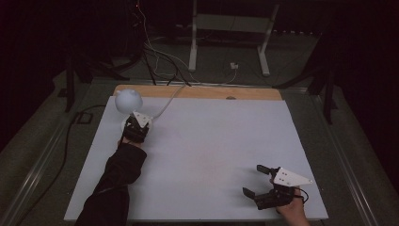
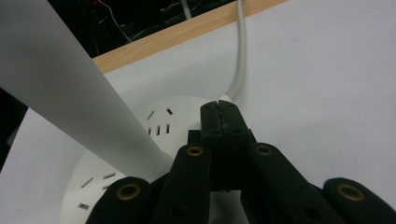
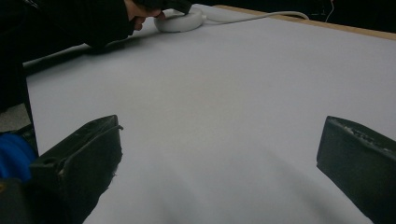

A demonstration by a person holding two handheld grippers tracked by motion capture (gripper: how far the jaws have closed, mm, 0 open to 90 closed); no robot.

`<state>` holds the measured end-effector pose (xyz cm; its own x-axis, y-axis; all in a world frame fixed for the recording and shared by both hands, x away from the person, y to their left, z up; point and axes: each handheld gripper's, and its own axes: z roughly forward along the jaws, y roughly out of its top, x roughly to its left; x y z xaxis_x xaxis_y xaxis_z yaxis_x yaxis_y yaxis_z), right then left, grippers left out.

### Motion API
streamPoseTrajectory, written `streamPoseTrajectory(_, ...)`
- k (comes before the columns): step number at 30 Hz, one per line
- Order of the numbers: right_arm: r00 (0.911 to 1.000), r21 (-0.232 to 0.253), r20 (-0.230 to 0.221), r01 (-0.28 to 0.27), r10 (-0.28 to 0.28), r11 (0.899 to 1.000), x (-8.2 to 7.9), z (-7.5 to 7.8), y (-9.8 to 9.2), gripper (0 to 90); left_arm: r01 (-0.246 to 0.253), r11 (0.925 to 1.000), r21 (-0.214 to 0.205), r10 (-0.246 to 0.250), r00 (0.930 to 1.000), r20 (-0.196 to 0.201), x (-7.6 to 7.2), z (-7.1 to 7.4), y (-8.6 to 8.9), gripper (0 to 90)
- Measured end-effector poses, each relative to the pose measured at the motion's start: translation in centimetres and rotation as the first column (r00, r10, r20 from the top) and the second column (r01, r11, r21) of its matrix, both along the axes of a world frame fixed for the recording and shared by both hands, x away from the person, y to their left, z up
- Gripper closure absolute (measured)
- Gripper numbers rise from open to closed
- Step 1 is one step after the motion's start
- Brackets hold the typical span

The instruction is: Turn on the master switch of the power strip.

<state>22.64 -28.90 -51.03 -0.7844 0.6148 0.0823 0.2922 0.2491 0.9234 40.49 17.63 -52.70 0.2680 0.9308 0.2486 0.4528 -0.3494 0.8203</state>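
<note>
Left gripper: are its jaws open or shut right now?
Shut. In its own view the left gripper has both black jaws pressed together with nothing between, their tips over the lamp base.

One camera looks down from high above the near side. Two ride low on the grippers. All see the round white plastic lamp base (image 2: 140, 140) at the far left.

The room is dim and its edges sink into black, while the pale surface (image 1: 211, 150) catches soft, even light from above. Shadows are faint. Both gripper views look grainy and soft up close.
</note>
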Motion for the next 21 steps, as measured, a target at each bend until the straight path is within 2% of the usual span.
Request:
streamPoseTrajectory(6, 1.0, -0.001, 0.001, -0.001, 0.001, 1.0, 0.0, 0.0, 0.01, 0.0, -0.002, 0.9997, 0.024, 0.002, 0.9999, -0.017, 0.12, 0.14, -0.29, 90.0)
streamPoseTrajectory(21, 1.0, -0.004, 0.001, -0.006, 0.006, 1.0, -0.06, -0.03, 0.07, 0.0, -0.001, 0.9979, 0.065, 0.002, 0.9997, -0.026, 0.15, 0.09, -0.54, 90.0)
